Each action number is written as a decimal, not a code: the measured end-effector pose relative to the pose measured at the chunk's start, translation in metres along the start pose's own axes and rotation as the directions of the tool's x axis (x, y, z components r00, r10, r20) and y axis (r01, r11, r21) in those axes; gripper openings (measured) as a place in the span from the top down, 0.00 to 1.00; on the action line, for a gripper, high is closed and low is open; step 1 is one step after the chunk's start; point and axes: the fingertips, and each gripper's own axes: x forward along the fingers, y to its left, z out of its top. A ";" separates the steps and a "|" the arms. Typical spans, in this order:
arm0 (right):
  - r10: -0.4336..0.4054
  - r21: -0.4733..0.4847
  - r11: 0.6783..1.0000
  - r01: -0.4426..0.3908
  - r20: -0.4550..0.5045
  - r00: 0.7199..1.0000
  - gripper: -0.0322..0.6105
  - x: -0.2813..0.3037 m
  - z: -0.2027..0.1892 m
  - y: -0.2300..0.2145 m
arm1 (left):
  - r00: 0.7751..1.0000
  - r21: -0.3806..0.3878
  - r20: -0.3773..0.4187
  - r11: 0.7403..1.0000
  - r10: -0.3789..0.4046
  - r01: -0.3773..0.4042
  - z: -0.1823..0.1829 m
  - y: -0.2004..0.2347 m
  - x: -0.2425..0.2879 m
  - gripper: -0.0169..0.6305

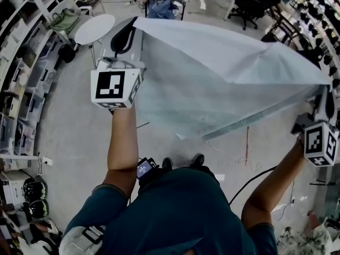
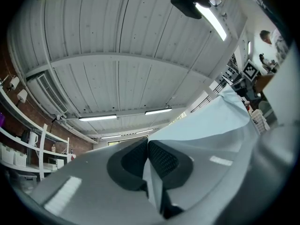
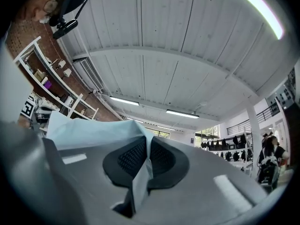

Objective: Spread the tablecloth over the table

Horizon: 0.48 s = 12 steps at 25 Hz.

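Observation:
A pale blue tablecloth (image 1: 212, 73) billows in the air in front of me, stretched between both raised hands. My left gripper (image 1: 126, 33) is shut on the cloth's left corner, high at the upper left of the head view. My right gripper (image 1: 324, 97) is shut on the right corner at the right edge. In the left gripper view the thin cloth (image 2: 220, 121) is pinched between the black pads (image 2: 161, 161), and the jaws point up at the ceiling. In the right gripper view the cloth (image 3: 93, 130) is pinched between the pads (image 3: 129, 161) the same way. The table is hidden under the cloth.
A round white side table (image 1: 94, 28) stands at the upper left. Shelving (image 1: 21, 73) runs along the left side. A chair with clothes (image 1: 164, 4) is at the top, office chairs (image 1: 255, 7) at the upper right. Cables (image 1: 249, 145) lie on the floor.

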 end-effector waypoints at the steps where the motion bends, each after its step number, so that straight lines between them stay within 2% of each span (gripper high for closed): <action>1: 0.002 0.009 1.000 -0.002 0.002 1.000 0.93 0.004 -0.001 -0.001 | 1.000 0.001 -0.002 1.000 0.000 0.000 -0.001 0.000 0.003 0.97; 12: 0.055 0.085 0.995 -0.056 0.017 0.998 0.93 0.064 -0.047 -0.049 | 0.998 0.072 -0.053 0.997 0.036 -0.033 -0.011 -0.037 0.046 0.97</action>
